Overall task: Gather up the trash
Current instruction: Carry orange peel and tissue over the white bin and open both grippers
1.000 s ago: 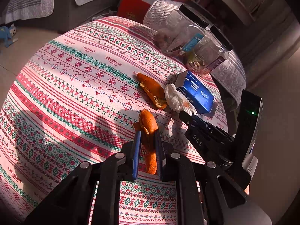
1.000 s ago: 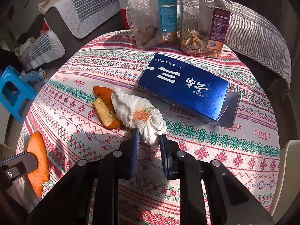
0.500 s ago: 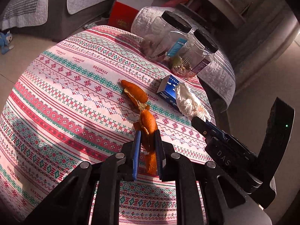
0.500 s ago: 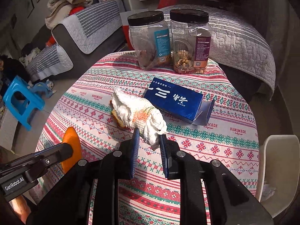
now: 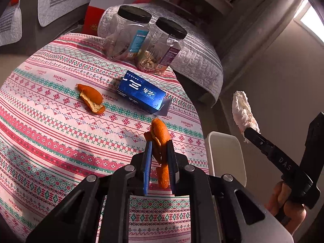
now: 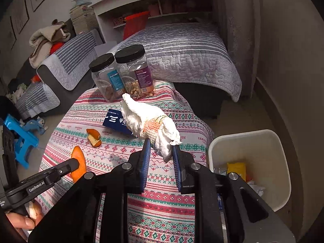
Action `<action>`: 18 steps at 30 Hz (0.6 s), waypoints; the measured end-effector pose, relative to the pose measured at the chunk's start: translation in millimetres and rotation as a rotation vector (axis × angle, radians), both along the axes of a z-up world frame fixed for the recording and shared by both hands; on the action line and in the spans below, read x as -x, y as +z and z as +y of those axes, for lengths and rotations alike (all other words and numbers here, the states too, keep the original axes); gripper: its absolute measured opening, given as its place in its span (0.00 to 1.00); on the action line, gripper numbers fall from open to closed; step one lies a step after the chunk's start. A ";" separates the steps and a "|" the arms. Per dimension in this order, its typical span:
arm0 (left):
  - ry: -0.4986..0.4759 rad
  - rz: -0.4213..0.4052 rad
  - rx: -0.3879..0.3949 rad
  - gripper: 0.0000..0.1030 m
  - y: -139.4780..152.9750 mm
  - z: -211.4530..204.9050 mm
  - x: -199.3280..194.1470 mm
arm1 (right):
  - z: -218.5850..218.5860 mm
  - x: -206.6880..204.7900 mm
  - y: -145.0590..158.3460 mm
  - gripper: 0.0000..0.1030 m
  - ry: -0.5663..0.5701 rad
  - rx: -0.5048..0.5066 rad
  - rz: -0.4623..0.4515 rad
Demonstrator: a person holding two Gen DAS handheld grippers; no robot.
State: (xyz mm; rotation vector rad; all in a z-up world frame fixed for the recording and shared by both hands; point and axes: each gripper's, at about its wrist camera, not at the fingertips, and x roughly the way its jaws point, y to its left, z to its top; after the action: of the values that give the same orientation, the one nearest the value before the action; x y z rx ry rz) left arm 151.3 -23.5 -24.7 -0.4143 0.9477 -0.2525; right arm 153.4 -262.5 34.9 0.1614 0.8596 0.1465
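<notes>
My left gripper (image 5: 159, 151) is shut on an orange peel (image 5: 160, 133) and holds it above the table's right edge. My right gripper (image 6: 161, 151) is shut on a crumpled white tissue (image 6: 147, 121), raised above the table; in the left wrist view the tissue (image 5: 243, 109) hangs above a white trash bin (image 5: 224, 158). The bin (image 6: 249, 141) stands on the floor right of the table with trash inside. A second orange peel (image 5: 91, 99) and a blue box (image 5: 139, 95) lie on the patterned tablecloth (image 5: 50, 121).
Two clear jars with black lids (image 5: 145, 40) stand at the table's far side. A grey quilted bed (image 6: 182, 48) lies behind the table. A sofa (image 6: 66, 64) and a blue stool (image 6: 18, 139) are to the left.
Both grippers have lifted their loads off the table and moved right, toward the bin. The tissue now hangs above the bin; the peel is near the table's right edge.
</notes>
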 end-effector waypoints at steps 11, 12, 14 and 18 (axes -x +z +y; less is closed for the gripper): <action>-0.152 -0.025 0.034 0.14 1.3 -110.0 2.1 | -105.2 20.3 2.1 0.20 -0.218 -0.069 0.057; -0.165 -0.016 0.042 0.14 -1.5 -122.0 1.4 | -115.1 22.3 1.1 0.20 -0.241 -0.074 0.063; -0.195 -0.001 0.046 0.14 -8.3 -147.5 1.2 | -128.6 24.4 -3.2 0.20 -0.273 -0.078 0.081; -0.249 0.021 0.064 0.14 -23.0 -191.1 2.4 | -152.8 26.9 -15.4 0.21 -0.340 -0.102 0.137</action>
State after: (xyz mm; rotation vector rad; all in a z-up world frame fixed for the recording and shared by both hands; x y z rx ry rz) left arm 148.9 -214.6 -47.6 -0.3581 1.0140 -0.5065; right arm 126.5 -415.3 19.5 0.4132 0.9484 -0.1409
